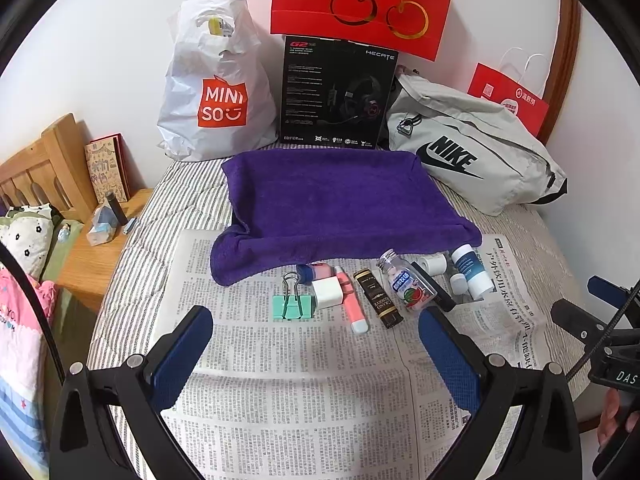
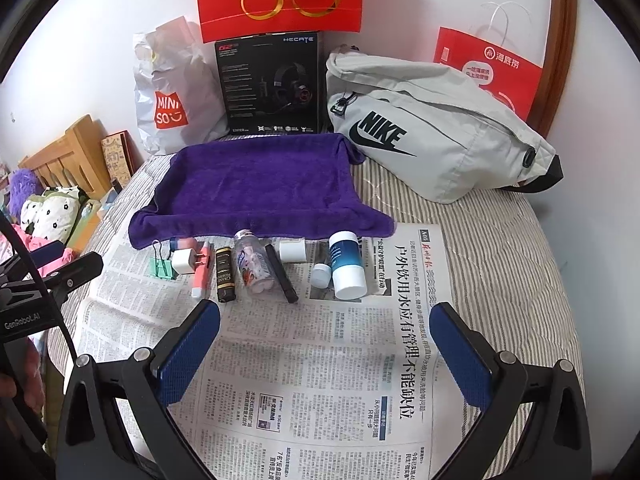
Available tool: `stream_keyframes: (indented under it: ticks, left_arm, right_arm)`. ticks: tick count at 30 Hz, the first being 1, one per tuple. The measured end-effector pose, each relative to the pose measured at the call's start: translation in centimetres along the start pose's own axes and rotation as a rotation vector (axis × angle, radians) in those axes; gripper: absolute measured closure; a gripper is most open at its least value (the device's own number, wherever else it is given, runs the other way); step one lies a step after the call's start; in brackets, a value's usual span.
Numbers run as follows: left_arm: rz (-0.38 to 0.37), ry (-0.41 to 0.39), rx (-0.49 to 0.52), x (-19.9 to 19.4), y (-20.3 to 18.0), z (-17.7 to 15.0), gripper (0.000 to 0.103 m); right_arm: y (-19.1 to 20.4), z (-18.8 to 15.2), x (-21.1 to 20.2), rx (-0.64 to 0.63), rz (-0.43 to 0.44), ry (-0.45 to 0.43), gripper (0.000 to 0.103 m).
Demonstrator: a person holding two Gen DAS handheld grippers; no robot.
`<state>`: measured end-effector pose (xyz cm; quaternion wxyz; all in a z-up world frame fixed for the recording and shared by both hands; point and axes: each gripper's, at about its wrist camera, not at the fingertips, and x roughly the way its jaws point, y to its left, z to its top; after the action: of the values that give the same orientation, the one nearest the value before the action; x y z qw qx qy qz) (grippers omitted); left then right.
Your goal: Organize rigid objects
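Note:
A row of small items lies on the newspaper (image 1: 304,376) in front of a purple towel (image 1: 340,204): a green binder clip (image 1: 292,306), a white plug (image 1: 328,294), a pink tube (image 1: 352,304), a dark brown bottle (image 1: 380,298), a clear candy bottle (image 1: 404,284), a black stick (image 1: 434,286) and a blue-and-white bottle (image 1: 472,270). My left gripper (image 1: 316,330) hovers open just short of the row, nothing between its fingers. My right gripper (image 2: 325,322) is also open and empty, short of the blue-and-white bottle (image 2: 347,264) and the black stick (image 2: 282,268).
Behind the purple towel (image 2: 256,184) stand a white Miniso bag (image 1: 218,88), a black headset box (image 1: 336,92), a grey Nike bag (image 1: 472,152) and red paper bags (image 1: 360,0). A wooden bedside stand (image 1: 100,252) with small things is at the left.

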<state>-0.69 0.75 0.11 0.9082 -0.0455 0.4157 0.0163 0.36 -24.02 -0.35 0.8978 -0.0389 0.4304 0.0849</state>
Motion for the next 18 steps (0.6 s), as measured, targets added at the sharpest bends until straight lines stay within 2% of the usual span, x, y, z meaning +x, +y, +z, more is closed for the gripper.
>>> stream_keyframes:
  ticks: [18]
  left_arm:
    - [0.005, -0.001, 0.008, -0.1, -0.6, -0.19, 0.0]
  right_arm:
    - [-0.44, 0.01, -0.15, 0.005, 0.002, -0.007, 0.0]
